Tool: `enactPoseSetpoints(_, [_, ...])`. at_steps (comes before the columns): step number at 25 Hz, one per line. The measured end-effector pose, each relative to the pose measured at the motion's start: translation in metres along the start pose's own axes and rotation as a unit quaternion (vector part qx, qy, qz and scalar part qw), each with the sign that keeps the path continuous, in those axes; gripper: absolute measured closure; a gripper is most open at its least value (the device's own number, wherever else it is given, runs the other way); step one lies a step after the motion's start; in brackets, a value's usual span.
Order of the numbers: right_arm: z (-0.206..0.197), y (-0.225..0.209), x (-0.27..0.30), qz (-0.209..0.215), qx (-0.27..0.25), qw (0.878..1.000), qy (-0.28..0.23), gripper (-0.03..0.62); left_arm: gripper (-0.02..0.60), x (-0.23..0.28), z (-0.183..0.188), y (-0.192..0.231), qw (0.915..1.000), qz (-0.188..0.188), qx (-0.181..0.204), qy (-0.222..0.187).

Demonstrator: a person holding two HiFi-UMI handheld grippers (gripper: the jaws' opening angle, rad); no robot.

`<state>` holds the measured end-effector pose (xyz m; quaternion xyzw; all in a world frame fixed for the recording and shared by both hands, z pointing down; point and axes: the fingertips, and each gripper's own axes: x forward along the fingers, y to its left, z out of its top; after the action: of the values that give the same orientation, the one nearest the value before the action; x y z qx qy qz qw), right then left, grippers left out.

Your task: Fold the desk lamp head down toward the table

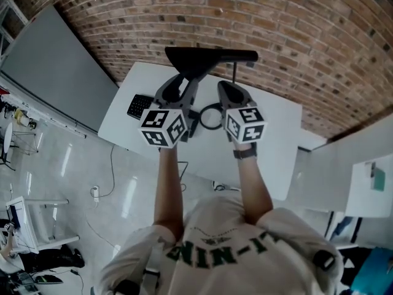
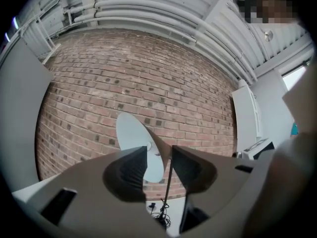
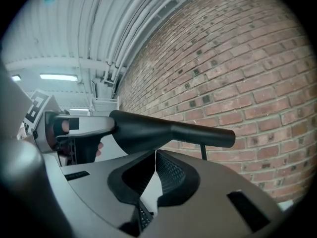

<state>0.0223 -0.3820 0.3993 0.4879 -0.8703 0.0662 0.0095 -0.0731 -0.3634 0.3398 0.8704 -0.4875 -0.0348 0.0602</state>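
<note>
Got the black lamp head [image 1: 206, 56] lying level above the white table [image 1: 276, 143], long axis left-right, flared end at the left gripper [image 2: 158, 155]: jaws wide, shade rim in the gap, unpinched. Right gripper [image 3: 155, 155] closed tight, empty, just under the narrow end.

1. A white desk [image 1: 276, 140] stands against a brick wall [image 1: 295, 35].
2. The black lamp head [image 1: 209, 57] lies level over the desk's far edge.
3. The left gripper [image 1: 183, 82] points toward it, jaws apart; the right gripper [image 1: 228, 90] is beside it, jaws together.
4. A keyboard [image 1: 139, 106] lies on the desk's left, and a black ring [image 1: 212, 106] shows between the grippers.
</note>
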Motion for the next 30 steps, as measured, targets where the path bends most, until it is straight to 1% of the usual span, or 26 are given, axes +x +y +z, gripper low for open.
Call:
enactPoseSetpoints(3, [0.002,-0.003,0.004,-0.003,-0.006,1.000,0.003,0.589,0.442,0.004,0.001,0.002,1.0000,0.004,0.001,0.004])
enactPoseSetpoints(5, [0.002,-0.005,0.006,-0.003,-0.005,1.000,0.005,0.589,0.494,0.005,0.002,0.003,1.0000,0.006,0.002,0.001])
enactPoseSetpoints(8, [0.000,-0.006,0.008,-0.003,-0.002,1.000,0.008,0.589,0.532,0.007,0.003,0.000,1.0000,-0.001,-0.001,-0.003])
enactPoseSetpoints(9, [0.000,-0.006,0.008,-0.003,-0.002,1.000,0.009,0.589,0.537,0.007,0.003,-0.001,0.9999,-0.005,-0.009,-0.005])
enactPoseSetpoints(13, [-0.001,-0.005,0.008,-0.004,-0.002,1.000,0.011,0.589,0.556,0.007,0.001,0.000,0.9978,-0.024,-0.061,-0.012])
enactPoseSetpoints(17, [-0.004,-0.004,0.005,-0.004,-0.002,1.000,0.013,0.589,0.560,0.005,-0.004,0.001,0.9958,-0.025,-0.087,-0.014])
enactPoseSetpoints(24, [-0.012,-0.005,-0.005,-0.009,-0.001,1.000,0.025,0.589,0.565,0.001,-0.024,0.006,0.9871,-0.032,-0.156,-0.018])
enactPoseSetpoints(30, [-0.019,-0.006,-0.014,-0.014,0.002,0.999,0.029,0.589,0.564,-0.001,-0.036,0.010,0.9817,-0.027,-0.187,-0.021])
